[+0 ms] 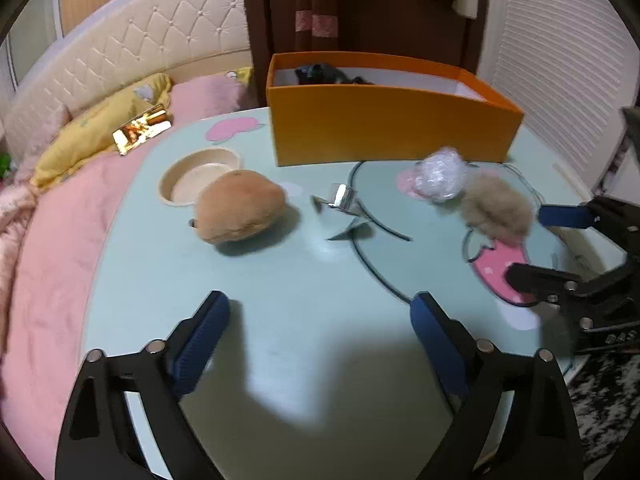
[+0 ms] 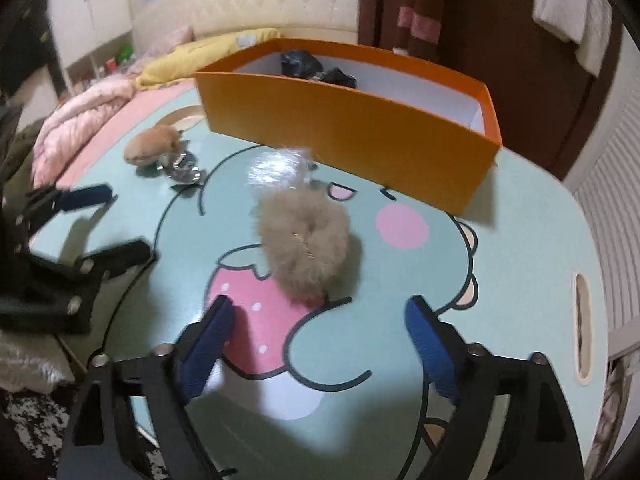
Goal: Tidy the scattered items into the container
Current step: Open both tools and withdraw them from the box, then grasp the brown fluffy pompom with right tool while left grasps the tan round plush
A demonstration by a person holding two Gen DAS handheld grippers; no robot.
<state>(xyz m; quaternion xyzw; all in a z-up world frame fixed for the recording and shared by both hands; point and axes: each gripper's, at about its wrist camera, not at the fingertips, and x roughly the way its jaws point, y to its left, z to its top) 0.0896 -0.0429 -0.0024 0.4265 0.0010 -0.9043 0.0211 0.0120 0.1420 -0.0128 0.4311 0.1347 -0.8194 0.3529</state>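
1. On the mint-green desk [image 1: 304, 320], the brown plush toy [image 1: 240, 206] lies at the left, touching a shallow beige dish [image 1: 200, 176].
2. A crumpled silver wrapper [image 1: 342, 204] sits mid-desk, well apart from the plush.
3. The orange box [image 1: 392, 128] stands at the far edge with dark items [image 1: 320, 74] inside.
4. A clear plastic ball [image 1: 440, 174] touches the tan fur pompom [image 2: 306, 246] in front of the box.
5. The left tongs [image 1: 320, 332] stand wide over bare desk, holding nothing.
6. The right tongs [image 2: 320, 340] stand wide and empty, the pompom just beyond their tips.
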